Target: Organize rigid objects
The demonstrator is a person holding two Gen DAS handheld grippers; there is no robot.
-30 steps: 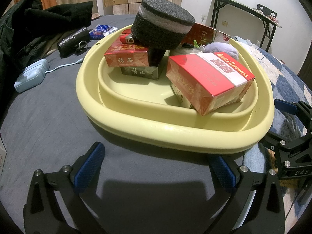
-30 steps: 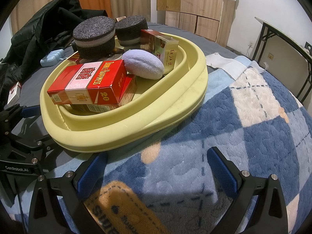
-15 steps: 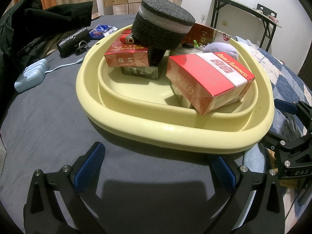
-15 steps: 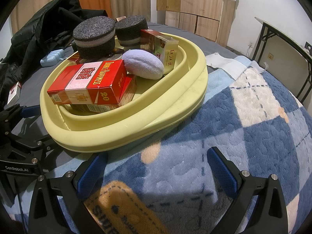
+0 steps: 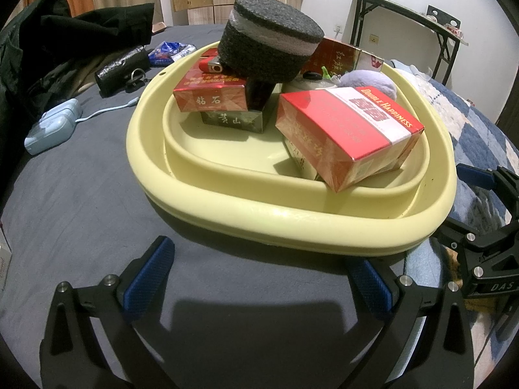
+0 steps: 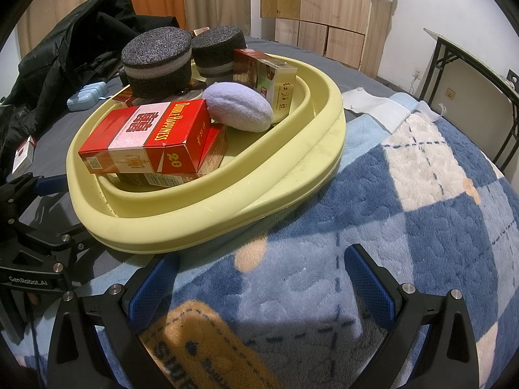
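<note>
A pale yellow basin [image 5: 201,191] [image 6: 292,175] sits on the bed, holding several boxes and pieces. A red Double Happiness box [image 5: 350,129] [image 6: 146,136] lies tilted on another box near the front rim. A dark foam disc [image 5: 269,48] [image 6: 155,61] rests atop red boxes, and a second foam disc [image 6: 219,48] stands behind it. A lilac plush oval [image 6: 240,107] [image 5: 369,81] leans by a red-and-gold box [image 6: 269,77]. A red lighter [image 5: 211,64] lies under the disc. My left gripper [image 5: 259,285] and right gripper [image 6: 259,278] both stand open and empty, short of the basin.
A dark jacket [image 5: 65,42] [image 6: 65,61] is heaped at the back left. A light blue case [image 5: 52,129] with a cable, a black pouch with keys [image 5: 123,71] and a blue wrapper [image 5: 170,52] lie on the grey sheet. A blue checked blanket [image 6: 405,210] covers the right side. A small box [image 6: 22,155] lies far left.
</note>
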